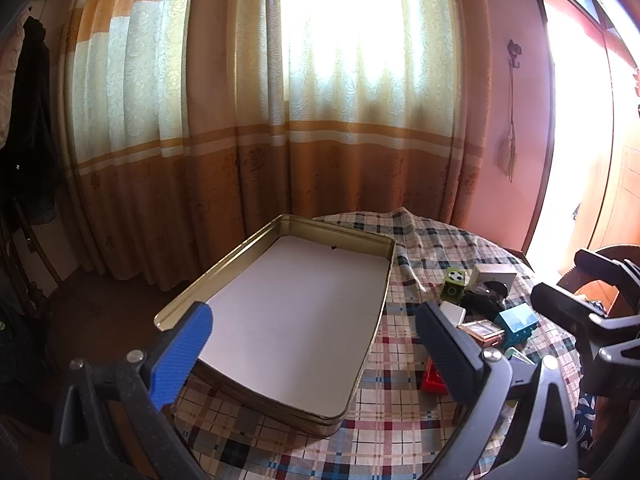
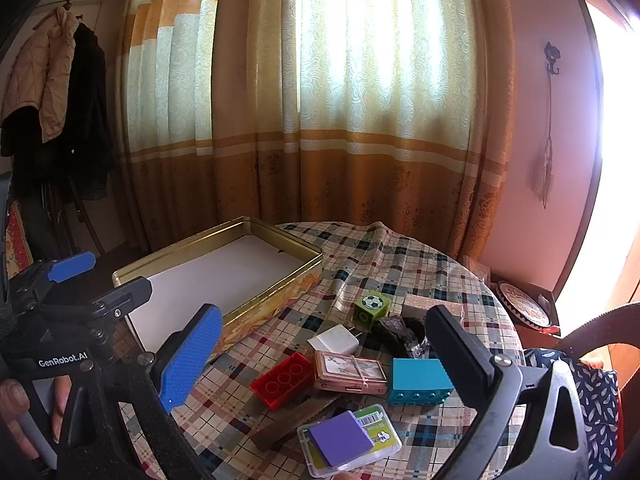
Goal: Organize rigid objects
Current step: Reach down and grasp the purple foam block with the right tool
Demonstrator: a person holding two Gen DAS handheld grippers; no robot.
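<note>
Plaid tablecloth (image 2: 400,256): gold tin (image 1: 362,360) beside toy pile; left tongs (image 1: 314,346), right tongs (image 2: 324,356) spread, holding nothing.

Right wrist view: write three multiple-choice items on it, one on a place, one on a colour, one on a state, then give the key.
1. Where does the red brick lie?
A. inside the tin
B. on the checked cloth, left of the pink case
C. on top of the teal brick

2. What colour is the cube with the football print?
A. green
B. purple
C. white

3. How is the right gripper?
A. shut on the charger
B. shut on nothing
C. open, holding nothing

Key: B, it rests on the cloth beside the pink case; A, its faces are green; C, its fingers stand wide apart over the objects, while the tin holds only a white sheet.
</note>
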